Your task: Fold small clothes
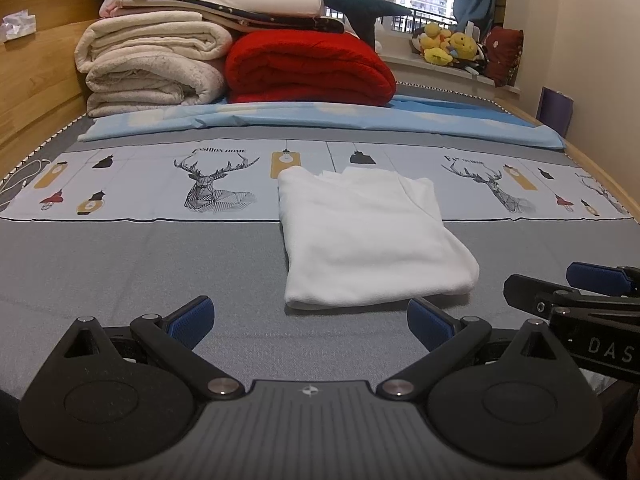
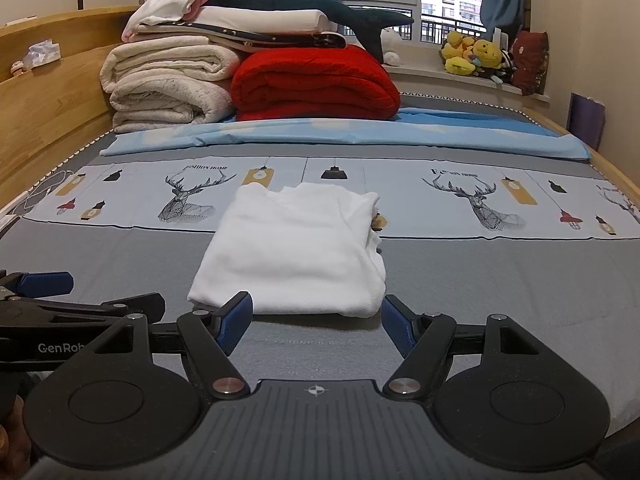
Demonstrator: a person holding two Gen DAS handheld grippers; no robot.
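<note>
The left hand-held gripper (image 1: pixel 310 326) hovers over the grey bed sheet (image 1: pixel 140 272), blue pads spread apart, empty. Ahead lies the folded white cotton garment (image 1: pixel 368 236), flat on the bed. The right hand-held gripper (image 2: pixel 316 324) stands wide too, just short of the garment's near edge.

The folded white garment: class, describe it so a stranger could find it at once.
Start at the bed with its grey cover and deer-print band. The folded white garment lies mid-bed, alone, straddling that band's near edge. Unlike the blankets stacked by the headboard, it is small, flat and pure white.
</note>
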